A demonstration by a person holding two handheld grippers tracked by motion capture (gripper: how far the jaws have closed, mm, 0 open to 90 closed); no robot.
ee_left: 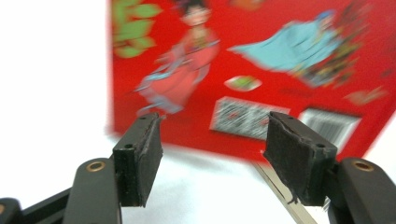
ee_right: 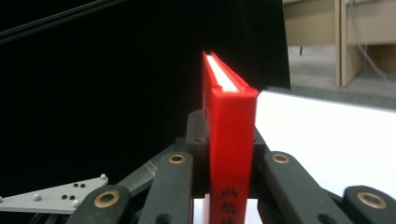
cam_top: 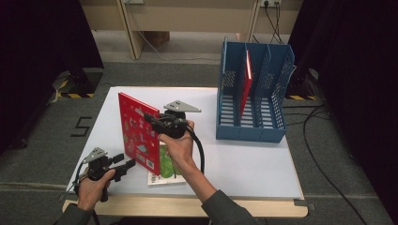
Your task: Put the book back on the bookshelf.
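My right gripper (cam_top: 150,117) is shut on the spine edge of a red picture book (cam_top: 136,133), which stands upright and raised off the white table (cam_top: 244,164). In the right gripper view the book's spine (ee_right: 231,121) is pinched between the two jaws of my right gripper (ee_right: 227,154). My left gripper (cam_top: 127,164) hovers at the table's front left, close to the book's lower corner. It stands open in its own view (ee_left: 210,158), nothing between its pads, with the red cover (ee_left: 261,70) just beyond them. A second book with a green and white cover (cam_top: 166,164) lies flat under the raised one.
A blue file rack (cam_top: 251,133) with several slots stands at the back right of the table, with a red book (cam_top: 246,82) upright in a middle slot. Dark curtains hang on both sides. Cables run over the floor to the right.
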